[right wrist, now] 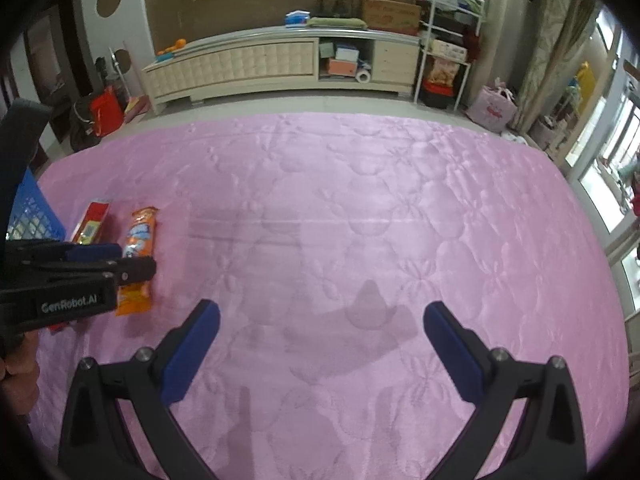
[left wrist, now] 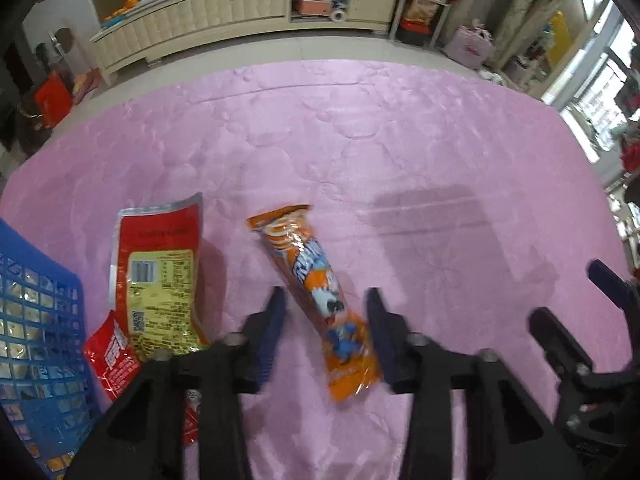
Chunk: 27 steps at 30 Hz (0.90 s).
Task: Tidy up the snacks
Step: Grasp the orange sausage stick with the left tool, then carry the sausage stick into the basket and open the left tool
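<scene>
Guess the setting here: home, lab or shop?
Probably a home living room: a long low media cabinet against the wall with clutter on it, a pink quilted mat spread over the floor, and shelves of household boxes beside it.

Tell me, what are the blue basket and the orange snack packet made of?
The blue basket looks like hard moulded plastic: its wall is a stiff open grid. The orange snack packet looks like thin glossy plastic film: it shines, crinkles, and has a crimped end seal.

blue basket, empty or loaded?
Loaded. Through the mesh wall of the blue basket in the left wrist view, pale and orange packets show inside. How full it is, cannot tell; its top is out of frame.
</scene>
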Available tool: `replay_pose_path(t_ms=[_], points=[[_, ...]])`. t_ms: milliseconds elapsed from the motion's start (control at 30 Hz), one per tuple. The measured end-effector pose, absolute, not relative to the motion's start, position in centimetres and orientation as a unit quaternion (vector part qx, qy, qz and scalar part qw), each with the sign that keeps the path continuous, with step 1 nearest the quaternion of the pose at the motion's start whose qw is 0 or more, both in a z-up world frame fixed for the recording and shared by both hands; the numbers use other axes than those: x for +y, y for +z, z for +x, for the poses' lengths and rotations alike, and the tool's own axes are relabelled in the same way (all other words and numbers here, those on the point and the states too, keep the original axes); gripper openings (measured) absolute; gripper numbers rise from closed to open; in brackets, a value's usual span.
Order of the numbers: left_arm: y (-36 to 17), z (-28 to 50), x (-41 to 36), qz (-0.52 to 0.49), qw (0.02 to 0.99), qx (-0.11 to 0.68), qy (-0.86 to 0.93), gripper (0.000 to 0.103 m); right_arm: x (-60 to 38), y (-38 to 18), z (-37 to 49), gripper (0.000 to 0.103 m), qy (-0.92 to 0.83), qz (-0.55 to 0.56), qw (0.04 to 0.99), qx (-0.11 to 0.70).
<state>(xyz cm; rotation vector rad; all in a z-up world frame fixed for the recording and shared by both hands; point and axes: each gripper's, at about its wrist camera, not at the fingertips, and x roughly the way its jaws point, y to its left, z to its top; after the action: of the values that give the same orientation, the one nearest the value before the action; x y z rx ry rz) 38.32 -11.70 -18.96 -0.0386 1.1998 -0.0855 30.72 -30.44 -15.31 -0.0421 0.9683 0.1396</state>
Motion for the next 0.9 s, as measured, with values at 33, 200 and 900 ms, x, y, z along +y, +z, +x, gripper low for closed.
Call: replay_pose_path(t_ms=[33, 200, 900], points=[[-19.3, 38.5, -11.6, -0.023, 0.821, 0.569, -0.04, 0.027, -30.5, -15.3, 30.7, 0.103, 0.067, -0.017, 0.883, 0.465], [-19.6, 38.0, -12.1, -0.003, 0.824, 0.564, -0.054, 0.013, -29.9, -14.9, 30.6, 0.103, 0.083, -0.017, 0.881, 0.466], [-4.7, 25.4, -3.6, 0.002, 0.899, 0.431, -0.075, 0.012, -20.2, -8.8, 27.9, 0.103, 0.199, -0.034, 0.875, 0.44]])
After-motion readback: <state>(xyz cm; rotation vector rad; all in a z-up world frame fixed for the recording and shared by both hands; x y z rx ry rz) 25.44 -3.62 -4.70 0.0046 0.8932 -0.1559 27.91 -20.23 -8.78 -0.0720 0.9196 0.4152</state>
